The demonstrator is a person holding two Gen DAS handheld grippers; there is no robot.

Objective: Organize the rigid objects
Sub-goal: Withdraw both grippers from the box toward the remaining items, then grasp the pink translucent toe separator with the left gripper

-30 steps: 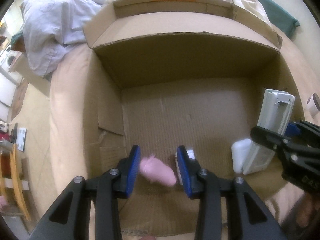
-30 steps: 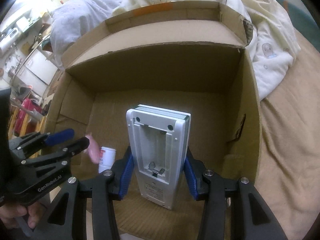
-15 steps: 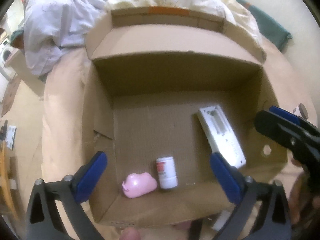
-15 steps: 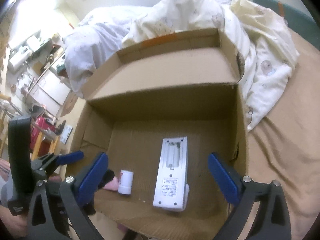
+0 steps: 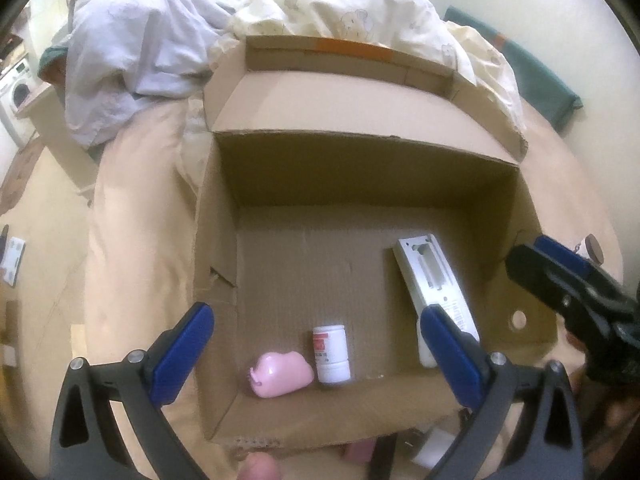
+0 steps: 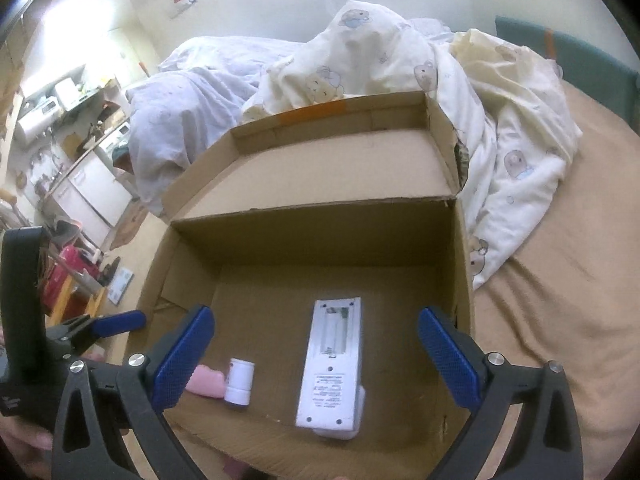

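Cardboard box (image 5: 496, 216) already holds 3 things near its front wall: pink toy (image 5: 280, 374), white bottle (image 5: 331, 354), white remote (image 6: 334, 364). My left claw (image 5: 316, 344) and right claw (image 6: 316, 354) hang released, empty; other items outside that wall remain, I judge

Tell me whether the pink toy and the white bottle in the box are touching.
Cannot tell. In the left wrist view the pink toy lies right beside the white bottle with no clear gap, but contact isn't plain either.
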